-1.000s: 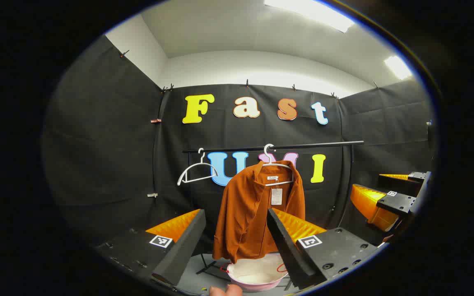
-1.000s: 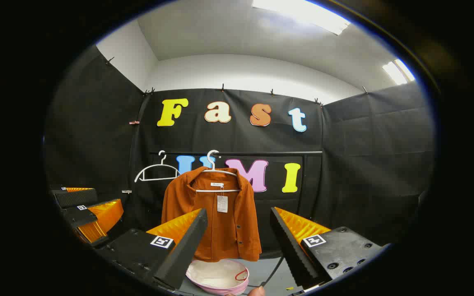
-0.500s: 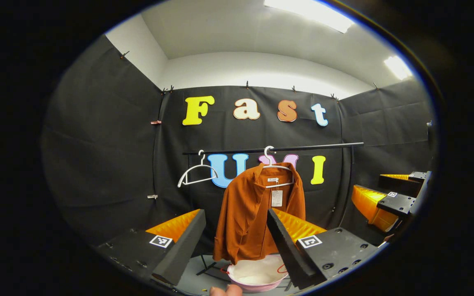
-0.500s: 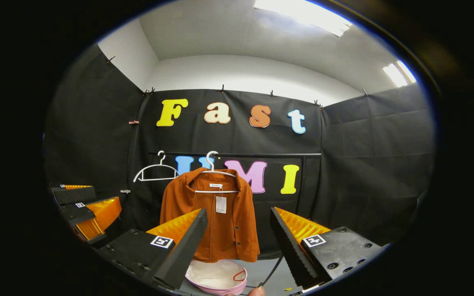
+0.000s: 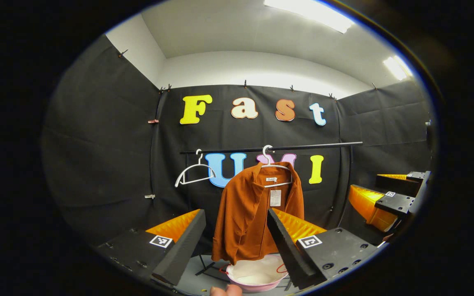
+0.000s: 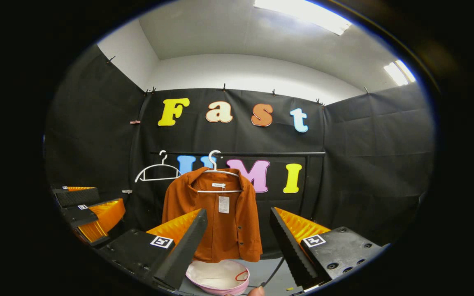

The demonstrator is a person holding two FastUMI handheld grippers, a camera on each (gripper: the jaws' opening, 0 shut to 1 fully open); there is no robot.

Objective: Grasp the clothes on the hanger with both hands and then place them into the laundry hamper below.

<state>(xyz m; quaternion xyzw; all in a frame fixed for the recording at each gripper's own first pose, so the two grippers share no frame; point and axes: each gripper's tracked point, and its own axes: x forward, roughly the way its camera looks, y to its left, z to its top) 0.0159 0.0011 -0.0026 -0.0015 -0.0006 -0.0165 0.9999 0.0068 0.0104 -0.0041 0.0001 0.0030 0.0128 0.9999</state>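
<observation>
A rust-orange shirt (image 5: 253, 213) (image 6: 220, 222) hangs on a white hanger (image 5: 276, 166) (image 6: 216, 170) from a black rail (image 5: 303, 146) (image 6: 261, 154), with a paper tag at its collar. Below it on the floor stands a pink-rimmed laundry hamper (image 5: 255, 276) (image 6: 218, 277). My left gripper (image 5: 237, 246) is open, well short of the shirt, with nothing between its fingers. My right gripper (image 6: 239, 246) is open too and holds nothing. The right gripper (image 5: 385, 199) appears at the right of the left gripper view; the left gripper (image 6: 89, 209) appears at the left of the right gripper view.
An empty white hanger (image 5: 194, 172) (image 6: 156, 170) hangs on the rail to the left of the shirt. The rail's stand has feet (image 5: 206, 265) on the grey floor beside the hamper. Black cloth walls close in the booth on three sides.
Both views have shifted only slightly; the shirt, hanger and hamper stay where they were. Both grippers remain open and apart from the shirt.
</observation>
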